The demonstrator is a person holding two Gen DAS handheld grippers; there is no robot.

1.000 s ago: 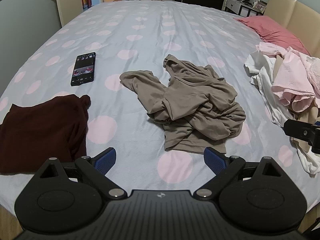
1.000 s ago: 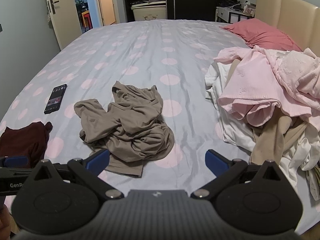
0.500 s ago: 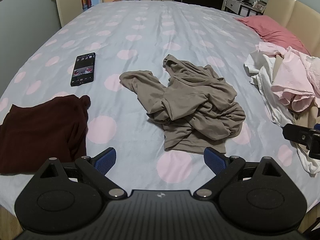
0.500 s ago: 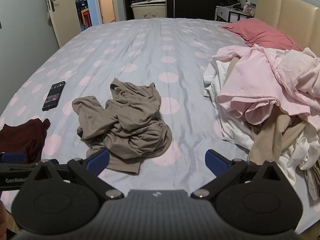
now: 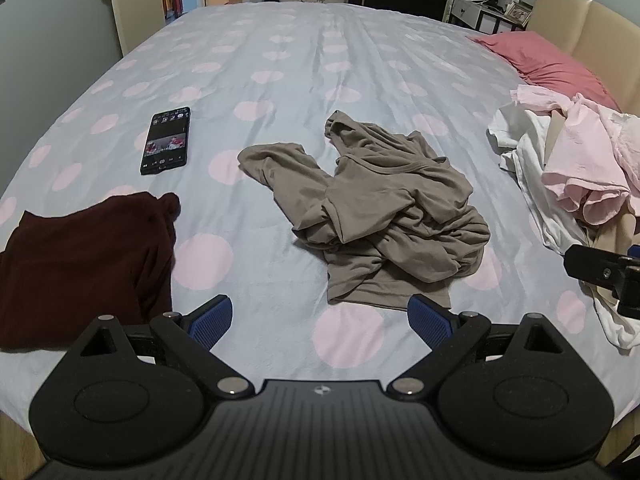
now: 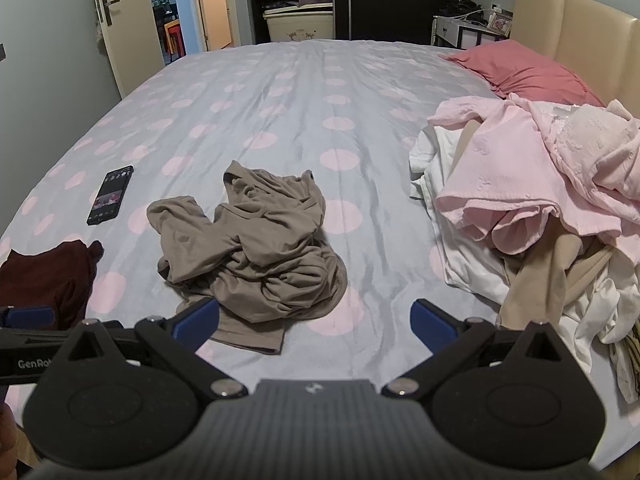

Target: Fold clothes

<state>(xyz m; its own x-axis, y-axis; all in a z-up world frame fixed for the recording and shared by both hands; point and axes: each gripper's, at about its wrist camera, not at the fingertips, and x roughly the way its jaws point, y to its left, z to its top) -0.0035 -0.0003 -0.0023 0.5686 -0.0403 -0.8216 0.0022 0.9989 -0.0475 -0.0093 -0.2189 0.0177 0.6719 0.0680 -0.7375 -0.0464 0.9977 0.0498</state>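
A crumpled tan shirt (image 5: 384, 216) lies in a heap on the bed (image 5: 320, 60), near the middle of the near edge, one sleeve trailing off to the left. Both claws hover just short of it above that edge. The left gripper (image 5: 320, 316) is spread wide with nothing between its blue pads (image 5: 210, 320), the shirt's hem lying just ahead of its right finger. The right gripper (image 6: 316, 320) is just as wide and empty, its left pad (image 6: 196, 320) over the shirt's near hem. Off to the left, near the bed's left corner, sits a dark maroon garment (image 5: 80, 264), lying fairly flat. Beyond it a phone (image 5: 165, 140) rests face up with its screen lit, toward the left edge. Along the right edge a pile of pink, white and beige clothes (image 6: 532, 208) is heaped up, and a red pillow (image 6: 516, 70) lies behind it against the beige headboard (image 6: 576, 28).
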